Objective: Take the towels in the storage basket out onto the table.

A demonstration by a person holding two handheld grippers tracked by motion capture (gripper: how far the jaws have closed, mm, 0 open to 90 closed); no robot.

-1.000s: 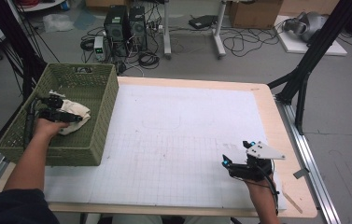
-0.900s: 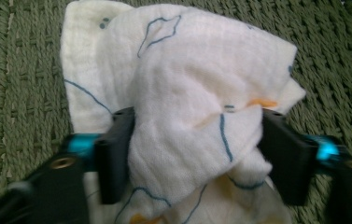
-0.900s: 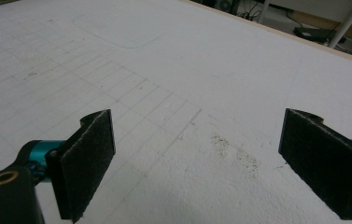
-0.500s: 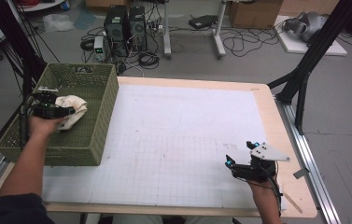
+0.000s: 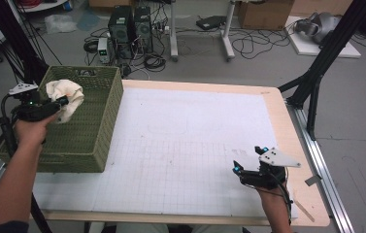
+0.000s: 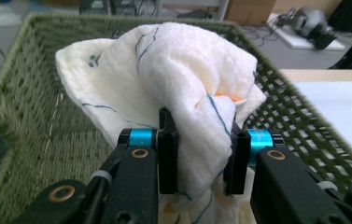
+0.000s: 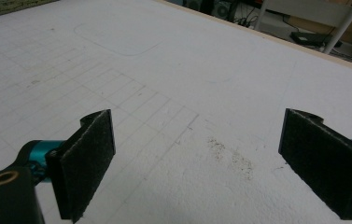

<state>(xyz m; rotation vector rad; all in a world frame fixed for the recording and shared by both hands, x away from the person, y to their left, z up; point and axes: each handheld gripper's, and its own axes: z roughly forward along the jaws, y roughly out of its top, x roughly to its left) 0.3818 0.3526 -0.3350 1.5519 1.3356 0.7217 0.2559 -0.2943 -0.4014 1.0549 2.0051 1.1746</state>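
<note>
1. Left gripper (image 5: pixel 61 103): jaws have just been closing, now clamped on crumpled cream cloth with blue lines (image 6: pixel 173 88), held above green woven basket (image 5: pixel 100 121).
2. Right gripper (image 7: pixel 197 163): jaws spread wide, nothing between, over white gridded mat (image 5: pixel 195 141).

Left hand-held gripper (image 6: pixel 197 161): the two black jaws rise from the bottom edge and have just been closing; they now pinch a bunched fold of cream cloth (image 6: pixel 164 79) between them, pads pressed into the fabric on both sides. The cloth, marked with thin blue lines and a small orange patch just above the right jaw, balloons up above the jaws and hangs down between them. Green woven basket (image 6: pixel 33 121) lies behind and on both sides of the jaws, its far rim beyond the cloth; a strip of white table (image 6: pixel 346 102) shows past the basket wall, right of the jaws.
</note>
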